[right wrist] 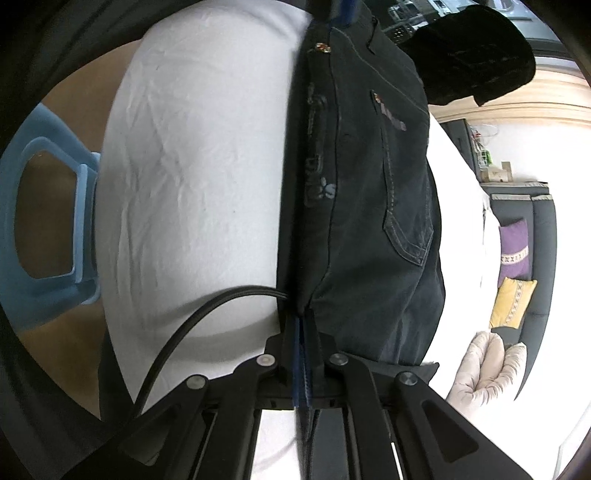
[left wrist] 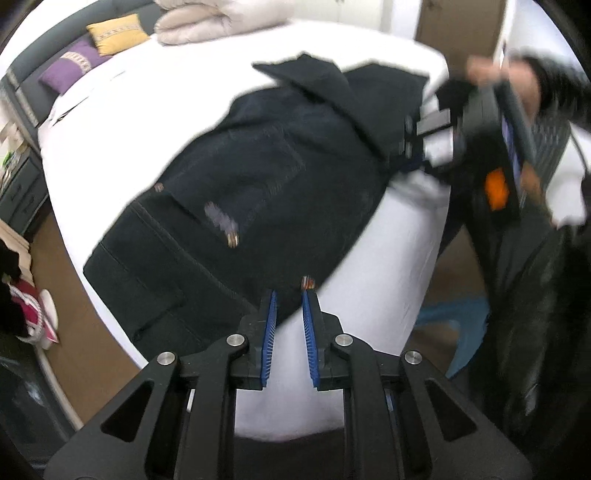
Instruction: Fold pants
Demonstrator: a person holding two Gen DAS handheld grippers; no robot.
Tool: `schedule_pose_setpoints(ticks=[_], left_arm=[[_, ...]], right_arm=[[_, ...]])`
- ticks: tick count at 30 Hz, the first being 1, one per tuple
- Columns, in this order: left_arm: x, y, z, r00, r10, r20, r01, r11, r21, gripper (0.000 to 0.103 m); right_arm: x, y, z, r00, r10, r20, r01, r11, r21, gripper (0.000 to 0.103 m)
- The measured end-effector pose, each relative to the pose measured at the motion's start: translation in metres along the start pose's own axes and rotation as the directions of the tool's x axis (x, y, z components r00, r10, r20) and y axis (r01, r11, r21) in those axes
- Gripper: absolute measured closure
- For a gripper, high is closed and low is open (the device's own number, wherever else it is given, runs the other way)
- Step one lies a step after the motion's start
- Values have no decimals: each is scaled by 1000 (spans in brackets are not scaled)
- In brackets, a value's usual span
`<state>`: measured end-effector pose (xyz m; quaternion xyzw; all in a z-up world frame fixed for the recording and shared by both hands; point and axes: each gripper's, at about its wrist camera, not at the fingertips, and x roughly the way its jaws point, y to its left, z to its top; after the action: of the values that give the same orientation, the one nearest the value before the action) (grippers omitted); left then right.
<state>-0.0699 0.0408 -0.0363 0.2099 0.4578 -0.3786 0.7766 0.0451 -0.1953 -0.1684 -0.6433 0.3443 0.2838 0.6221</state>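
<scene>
Item: dark denim pants (left wrist: 258,177), lying across the white bed (left wrist: 388,258), waistband end toward the near edge, back pocket (right wrist: 406,229) facing up, one part already doubled over on top.

Left gripper (left wrist: 290,317): hovering just over the waistband corner; blue pads standing slightly apart with only a sliver of cloth edge showing between them, so it is reading as parted and not pinching anything.

Right gripper (right wrist: 303,332): jaws pressing together on the folded edge of the pants; denim running straight up from the fingertips in its own view, so it is gripping the fabric.

Reason for hold: the right side appears to be keeping the fold edge taut and aligned while the left lets its corner settle flat.

Cable (right wrist: 184,325): trailing over the sheet beside the right gripper, near the denim.

Edges: the waistband is sitting close to the mattress edge; the blue plastic stool (right wrist: 48,206) is standing just beside the bed, below that edge.

Open room: a broad bare stretch of sheet is lying toward the cushions (left wrist: 92,51) and the folded duvet (left wrist: 221,18), leaving space for a further fold.

Blur: the right gripper is smearing in the left view.
</scene>
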Motion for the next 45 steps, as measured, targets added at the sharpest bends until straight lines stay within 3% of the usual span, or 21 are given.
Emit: schedule_pose_setpoints(ticks=[5,8,9,11,12,13,15,18,20,21,23,25,27,31,33,36,40,41,42,44,45], left_arm=[[26,-4,46,996,-2,90,9,996,-85,89],[72,-3,66,998,-18,62,28,986,-165,89],[89,-4,68,1000,-9,28,14,983,-184,89],[109,-3,67,1000,7,18,-2,972,-236,89],[111,0,67,1000,0,31,8,962,-272,89],[112,4,68,999,-14,34,23,952,-305,89],[113,7,68,999,-26,39,37,945,-325,89],[116,8,68,999,-30,45,44,939,-340,89],[115,10,65,998,-29,49,44,935,-352,89],[116,11,62,998,-27,54,44,933,-358,89],[118,11,56,997,-26,67,49,927,-373,89],[117,12,49,996,-27,79,55,920,-387,89],[118,10,49,997,-16,81,46,921,-388,89],[118,6,44,996,-5,85,38,922,-386,89],[119,11,41,995,-22,94,58,914,-401,89],[118,15,37,993,-45,105,85,906,-415,90],[117,19,37,993,-58,105,97,901,-424,90],[118,19,37,992,-62,107,102,898,-428,89],[118,20,38,992,-64,108,104,897,-429,89],[118,21,38,992,-69,107,109,896,-431,89],[118,22,39,992,-68,105,107,896,-431,89]], right_arm=[[5,3,12,999,-35,-15,36,998,46,98],[6,1,15,997,-72,-22,74,990,116,95],[5,1,15,995,-91,-26,94,986,139,87],[-3,-6,12,986,-162,-33,165,962,217,56],[-11,-10,8,987,-163,-15,161,952,262,32],[-24,-18,1,986,-164,15,149,929,340,24],[-41,-35,-15,990,-137,42,100,867,488,23],[-54,-76,-59,995,-33,99,-53,658,751,23],[-55,-110,-97,987,15,158,-148,441,885,25],[-52,-130,-119,981,30,193,-193,304,933,26],[-43,-168,-158,976,28,218,-219,90,972,26],[-30,-205,-182,977,14,211,-210,-32,977,26],[-9,-237,-196,986,9,165,-163,-89,983,26],[68,-296,-202,996,81,37,-26,-134,991,26],[108,-310,-198,992,124,-38,55,-137,989,29],[167,-324,-203,977,194,-92,126,-173,977,37],[218,-327,-227,950,283,-133,221,-306,926,38],[225,-327,-230,948,292,-125,219,-317,923,38],[233,-325,-231,944,312,-109,211,-316,925,38],[247,-318,-227,935,343,-90,189,-267,945,43],[247,-316,-227,941,325,-91,180,-257,949,48]])
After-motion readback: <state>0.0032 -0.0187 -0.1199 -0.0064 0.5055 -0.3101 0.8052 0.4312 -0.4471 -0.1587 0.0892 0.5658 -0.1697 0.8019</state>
